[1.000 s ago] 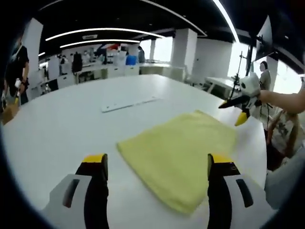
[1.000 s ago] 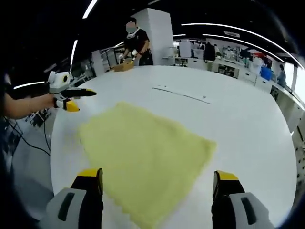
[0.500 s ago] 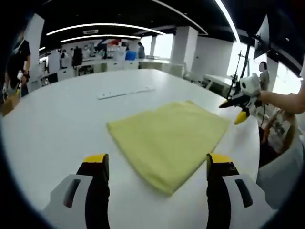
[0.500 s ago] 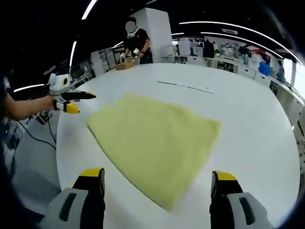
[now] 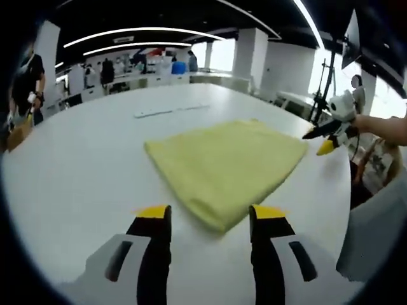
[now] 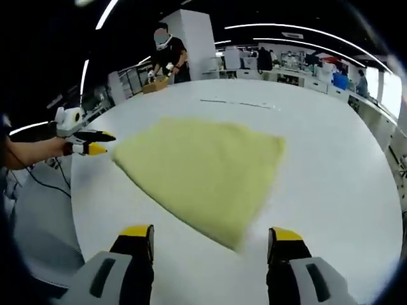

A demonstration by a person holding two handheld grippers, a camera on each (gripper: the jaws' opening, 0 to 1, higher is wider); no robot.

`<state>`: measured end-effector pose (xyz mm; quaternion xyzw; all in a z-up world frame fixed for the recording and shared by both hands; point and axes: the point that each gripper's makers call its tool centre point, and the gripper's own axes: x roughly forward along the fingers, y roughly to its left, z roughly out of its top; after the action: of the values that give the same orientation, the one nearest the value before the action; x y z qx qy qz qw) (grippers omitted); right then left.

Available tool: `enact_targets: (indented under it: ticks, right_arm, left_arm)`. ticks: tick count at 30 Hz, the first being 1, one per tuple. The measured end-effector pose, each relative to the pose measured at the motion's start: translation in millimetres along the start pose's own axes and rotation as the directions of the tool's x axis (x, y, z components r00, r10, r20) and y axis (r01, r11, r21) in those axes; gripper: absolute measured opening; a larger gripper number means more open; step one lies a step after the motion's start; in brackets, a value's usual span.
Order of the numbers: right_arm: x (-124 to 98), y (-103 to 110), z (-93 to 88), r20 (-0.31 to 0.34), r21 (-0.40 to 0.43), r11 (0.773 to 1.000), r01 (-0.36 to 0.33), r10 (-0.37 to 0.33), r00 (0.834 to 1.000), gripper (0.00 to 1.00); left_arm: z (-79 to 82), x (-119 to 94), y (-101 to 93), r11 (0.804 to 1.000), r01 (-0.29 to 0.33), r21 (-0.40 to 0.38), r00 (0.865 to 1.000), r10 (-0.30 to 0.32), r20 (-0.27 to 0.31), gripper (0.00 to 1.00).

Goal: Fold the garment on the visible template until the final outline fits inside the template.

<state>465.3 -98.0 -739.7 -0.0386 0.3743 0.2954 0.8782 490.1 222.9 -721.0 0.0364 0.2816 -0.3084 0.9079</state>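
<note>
White counter (image 5: 70,190) carries the yellow cloth (image 5: 226,165), lying flat as a folded slab. No template outline shows, so fit is unclear, perhaps nearly done. Left claw (image 5: 210,219) and right claw (image 6: 210,238) hover parted, empty, each at a near corner.

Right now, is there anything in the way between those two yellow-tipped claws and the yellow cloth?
Nothing visible. Bare white table lies between the open left gripper and the yellow cloth, whose near corner points between its jaws. The right gripper faces another corner equally unobstructed.
</note>
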Motion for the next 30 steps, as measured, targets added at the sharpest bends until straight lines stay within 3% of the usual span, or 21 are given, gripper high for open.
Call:
enact_targets:
  ticks: [6, 11, 19, 30]
  right_arm:
    - [-1.6, -2.0, -1.0, 0.051, 0.042, 0.999, 0.023, -0.025, 0.998, 0.54]
    - [-1.2, -6.0, -4.3, 0.065, 0.065, 0.997, 0.047, -0.052, 0.997, 0.40]
    - [-3.2, -12.9, -9.2, 0.057, 0.047, 0.996, 0.082, -0.085, 0.995, 0.16]
    - [-3.3, -24.8, -5.5, 0.079, 0.069, 0.991, 0.112, -0.118, 0.990, 0.00]
  left_arm:
    - [-13.1, 3.7, -2.6, 0.999, -0.012, -0.034, 1.000, 0.011, -0.028, 0.28]
    - [-16.4, 4.7, -3.8, 0.996, -0.028, -0.087, 0.999, 0.026, -0.030, 0.17]
    - [-23.7, 7.0, -6.7, 0.992, -0.035, -0.124, 0.998, 0.029, -0.049, 0.09]
    - [-25.8, 5.2, -7.1, 0.987, -0.019, -0.157, 0.998, 0.010, -0.057, 0.00]
